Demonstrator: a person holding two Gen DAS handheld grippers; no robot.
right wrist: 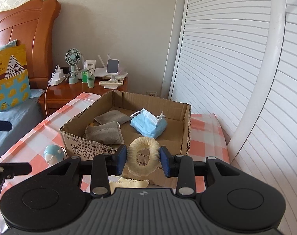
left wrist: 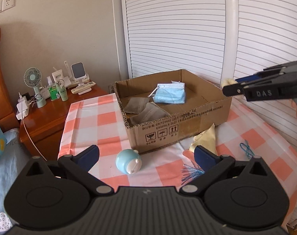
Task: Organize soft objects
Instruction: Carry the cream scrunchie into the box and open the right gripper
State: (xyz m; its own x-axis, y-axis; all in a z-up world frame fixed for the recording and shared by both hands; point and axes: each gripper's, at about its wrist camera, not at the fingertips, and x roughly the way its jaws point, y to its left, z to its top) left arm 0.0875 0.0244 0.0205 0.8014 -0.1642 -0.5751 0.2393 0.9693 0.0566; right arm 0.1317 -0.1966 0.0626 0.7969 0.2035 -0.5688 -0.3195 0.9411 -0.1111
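A shallow cardboard box (left wrist: pixel 179 129) (right wrist: pixel 74 148) stands on the checked tablecloth. Inside lie a blue face mask (left wrist: pixel 171 94) (right wrist: pixel 148 124) and two grey pouches (left wrist: pixel 146 110) (right wrist: pixel 105 132). My left gripper (left wrist: pixel 146 155) is open wide above the cloth in front of the box, with nothing between its fingers. A small blue round toy (left wrist: pixel 128 161) (right wrist: pixel 53 153) sits just ahead of it. My right gripper (right wrist: pixel 143 159) is shut on a cream fluffy scrunchie (right wrist: pixel 143 156) (left wrist: pixel 228 82), held up at the box's near edge. A yellow cloth (left wrist: pixel 205 139) (right wrist: pixel 128 183) lies beside the box.
A wooden nightstand (left wrist: pixel 48 117) (right wrist: pixel 66 92) with a small fan (left wrist: pixel 32 80), bottles and chargers stands past the table. Blue thin strips (left wrist: pixel 189 173) and a blue loop (left wrist: pixel 246 149) lie on the cloth. White louvred doors (left wrist: pixel 177 29) rise behind. A yellow bag (right wrist: pixel 9 78) rests on the bed.
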